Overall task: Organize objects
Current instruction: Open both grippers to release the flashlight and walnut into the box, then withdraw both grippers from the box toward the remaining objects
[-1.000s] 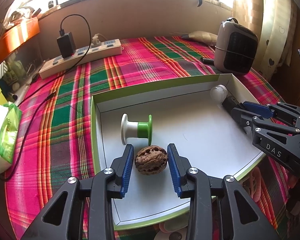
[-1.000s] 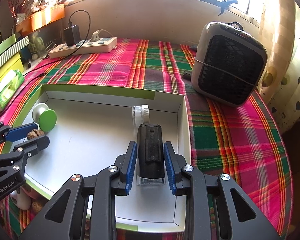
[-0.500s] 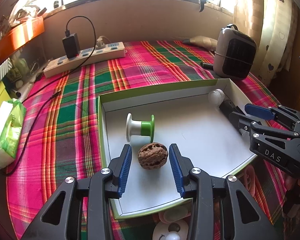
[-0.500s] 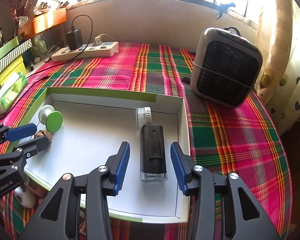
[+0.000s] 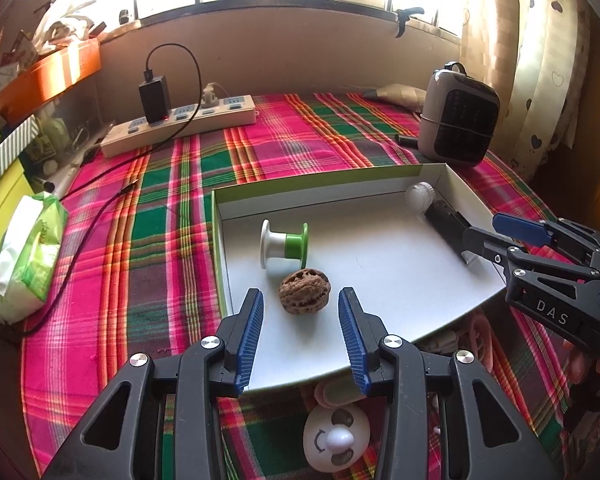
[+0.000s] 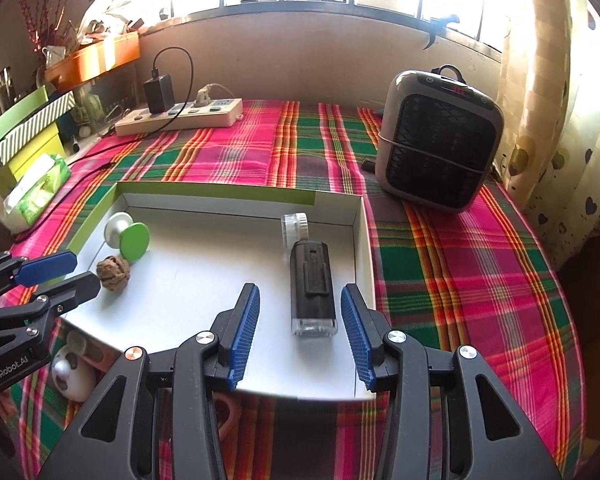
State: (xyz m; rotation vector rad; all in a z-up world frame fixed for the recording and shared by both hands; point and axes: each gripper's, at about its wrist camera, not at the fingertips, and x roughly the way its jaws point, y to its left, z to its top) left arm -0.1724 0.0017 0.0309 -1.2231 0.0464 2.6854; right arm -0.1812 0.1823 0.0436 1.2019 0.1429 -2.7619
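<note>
A plaid cloth [image 5: 300,140] covers the table, pink, green and red. On it lies a shallow tray [image 5: 379,178] with a green rim and a white floor. Behind the tray's far right corner stands a grey heater [image 6: 439,140]; a power strip [image 5: 180,124] lies by the back wall, with a black charger plugged in.

The left gripper [image 5: 300,328] hangs over the tray's near left part, jaws apart and gripping nothing; they have just been opening. The right gripper [image 6: 300,328] hangs over the near right part, jaws likewise apart and empty, just opened.

A black device [image 6: 311,284] with a clear end lies along the tray's right wall, just ahead of and between the right gripper's pads, touching neither. At its far end stands a small white jar [image 6: 296,228].

A green-and-white spool [image 5: 284,242] lies on its side in the tray's left part. Just nearer lies a walnut [image 5: 304,291], ahead of the left gripper's tips, clear of both pads.

A panda toy [image 5: 335,436] lies on the cloth, outside the tray's near edge.
</note>
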